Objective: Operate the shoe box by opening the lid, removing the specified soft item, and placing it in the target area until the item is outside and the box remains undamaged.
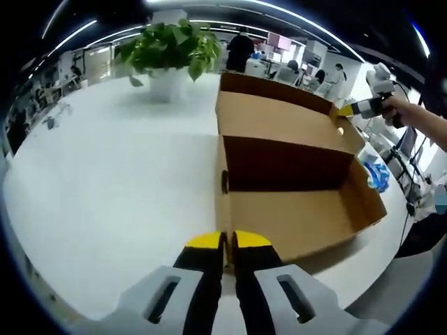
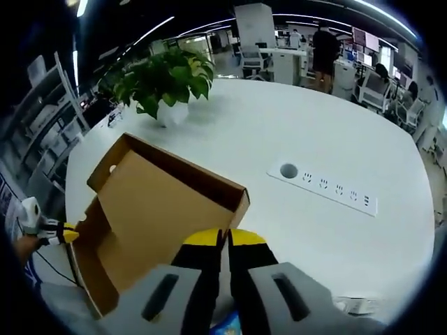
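Yellow-tipped jaws of our left hand-held gripper (image 1: 228, 241) rise from the bottom of the left gripper view, pressed together on the near rim of the cardboard shoe box (image 1: 293, 209). Beyond them we see the box standing open on the white surface (image 1: 119, 174), its interior dark and, as far as we can tell, bare. The lid (image 1: 279, 115) is thrown back toward the far side. At the lid's far right corner, our right hand-held gripper (image 1: 347, 110) touches the cardboard edge.

In the right gripper view, that hand-held gripper's (image 2: 224, 239) own jaws are also closed, pinching the edge of the raised lid (image 2: 167, 202). The left hand-held gripper (image 2: 66, 234) shows at the box's opposite corner.

We judge the opening step done: the lid is up and the box looks undamaged. No soft item is visible inside, though the deeper corners are shadowed. Something blue (image 1: 377, 174) lies on the surface just beyond the box's right end; it may be the item, but we cannot tell. A potted plant (image 1: 167, 49) stands well apart, and a power strip (image 2: 325, 185) is set into the surface.
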A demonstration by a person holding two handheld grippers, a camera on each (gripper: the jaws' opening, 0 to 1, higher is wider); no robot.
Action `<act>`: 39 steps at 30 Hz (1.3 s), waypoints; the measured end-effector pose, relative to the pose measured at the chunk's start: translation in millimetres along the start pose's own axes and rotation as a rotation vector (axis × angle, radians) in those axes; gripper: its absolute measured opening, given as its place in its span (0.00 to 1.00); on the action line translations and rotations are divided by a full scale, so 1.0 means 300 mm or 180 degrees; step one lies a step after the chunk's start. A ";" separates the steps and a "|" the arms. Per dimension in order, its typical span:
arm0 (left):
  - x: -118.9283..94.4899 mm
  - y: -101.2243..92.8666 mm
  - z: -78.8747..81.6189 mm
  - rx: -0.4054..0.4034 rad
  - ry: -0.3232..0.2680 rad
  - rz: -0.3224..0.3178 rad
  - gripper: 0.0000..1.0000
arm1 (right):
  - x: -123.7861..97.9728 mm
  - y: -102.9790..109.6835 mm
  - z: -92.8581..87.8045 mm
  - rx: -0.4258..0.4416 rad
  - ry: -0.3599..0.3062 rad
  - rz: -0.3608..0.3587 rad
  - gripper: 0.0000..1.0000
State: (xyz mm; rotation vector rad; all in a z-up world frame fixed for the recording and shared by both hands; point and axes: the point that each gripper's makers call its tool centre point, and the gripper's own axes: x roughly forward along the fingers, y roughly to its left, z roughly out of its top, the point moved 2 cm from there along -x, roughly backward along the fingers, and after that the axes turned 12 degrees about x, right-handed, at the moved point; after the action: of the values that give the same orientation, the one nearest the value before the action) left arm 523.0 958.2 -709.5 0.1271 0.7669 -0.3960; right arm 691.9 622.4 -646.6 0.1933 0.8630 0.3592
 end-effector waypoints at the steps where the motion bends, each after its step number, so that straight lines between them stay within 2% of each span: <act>1: 0.000 0.000 0.000 -0.0001 0.0000 0.0000 0.01 | -0.005 0.002 0.002 -0.0005 -0.0014 0.0004 0.01; 13: -0.001 -0.001 0.000 -0.0016 -0.0013 -0.0010 0.02 | -0.073 0.026 0.023 -0.0072 -0.0233 0.0055 0.00; 39: -0.006 -0.001 -0.001 -0.0081 -0.0086 0.0002 0.02 | -0.232 0.117 -0.042 -0.0147 -0.0627 0.0177 0.00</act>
State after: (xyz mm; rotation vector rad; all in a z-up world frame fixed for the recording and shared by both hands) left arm 521.6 958.5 -708.4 0.0981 0.7450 -0.3864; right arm 632.8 628.5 -594.7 0.2067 0.6556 0.4047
